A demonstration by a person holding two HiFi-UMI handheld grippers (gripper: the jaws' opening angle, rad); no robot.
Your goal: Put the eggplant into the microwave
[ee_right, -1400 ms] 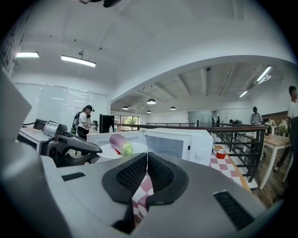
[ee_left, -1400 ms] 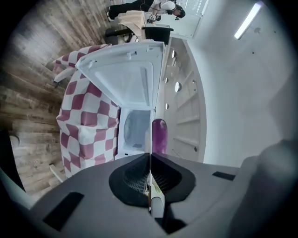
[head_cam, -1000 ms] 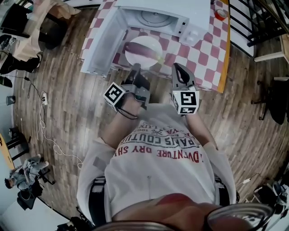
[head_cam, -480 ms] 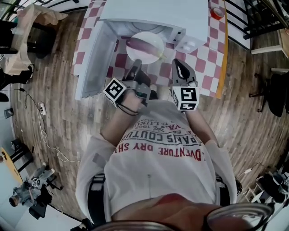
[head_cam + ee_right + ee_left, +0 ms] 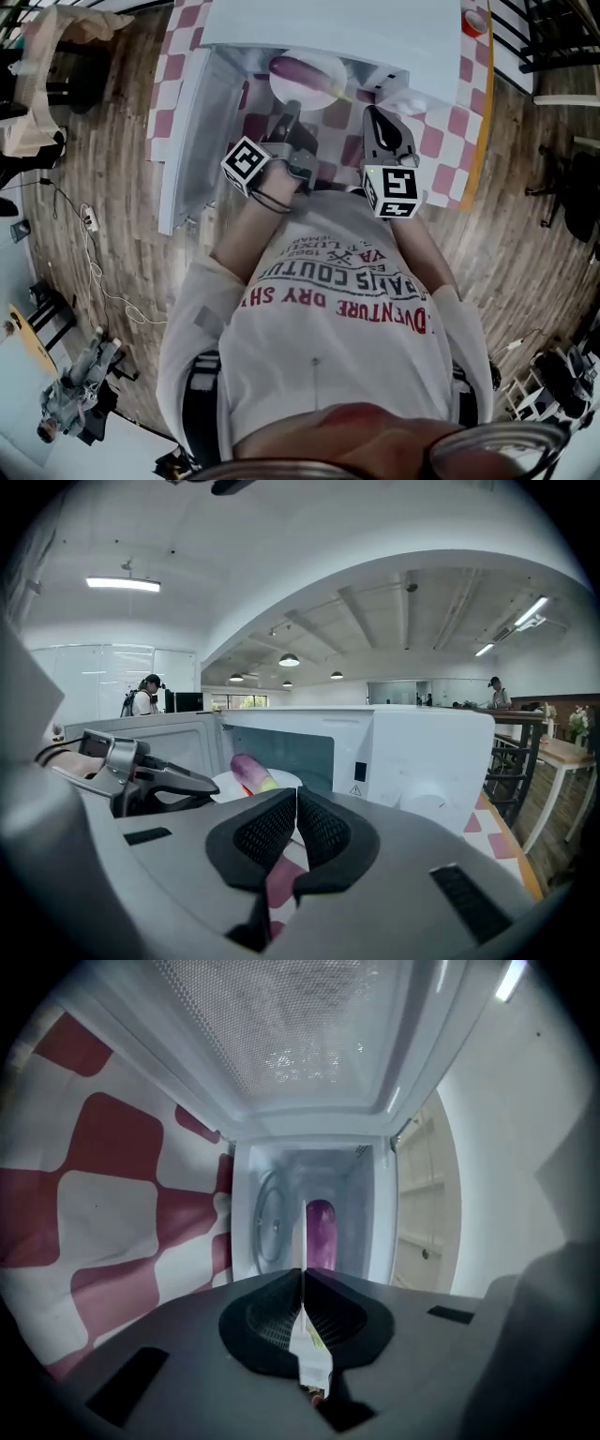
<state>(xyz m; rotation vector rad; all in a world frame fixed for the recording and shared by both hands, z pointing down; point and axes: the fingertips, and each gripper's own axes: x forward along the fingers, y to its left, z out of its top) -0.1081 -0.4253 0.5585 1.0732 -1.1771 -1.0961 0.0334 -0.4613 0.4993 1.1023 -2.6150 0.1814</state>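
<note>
A purple eggplant point(image 5: 302, 70) lies on a white plate point(image 5: 285, 91) at the mouth of the open white microwave point(image 5: 375, 28). My left gripper point(image 5: 292, 105) is shut on the plate's near rim. In the left gripper view the plate point(image 5: 304, 1241) shows edge-on between the closed jaws of the left gripper point(image 5: 303, 1274), with the eggplant point(image 5: 321, 1230) beyond it and the turntable point(image 5: 267, 1227) inside the oven. My right gripper point(image 5: 373, 114) hovers beside the plate, shut and empty. Its own view shows the right gripper point(image 5: 295, 797), the eggplant point(image 5: 248, 769) and the left gripper point(image 5: 208, 785).
The microwave door point(image 5: 187, 122) hangs open to the left. The oven stands on a red-and-white checkered table point(image 5: 441, 122), whose near edge is against the person's body. A small red object point(image 5: 475, 19) sits at the far right. Dark chairs point(image 5: 562, 56) stand to the right.
Both grippers have moved forward toward the microwave, the left carrying the plate with the eggplant from the table's front up to the oven's opening.
</note>
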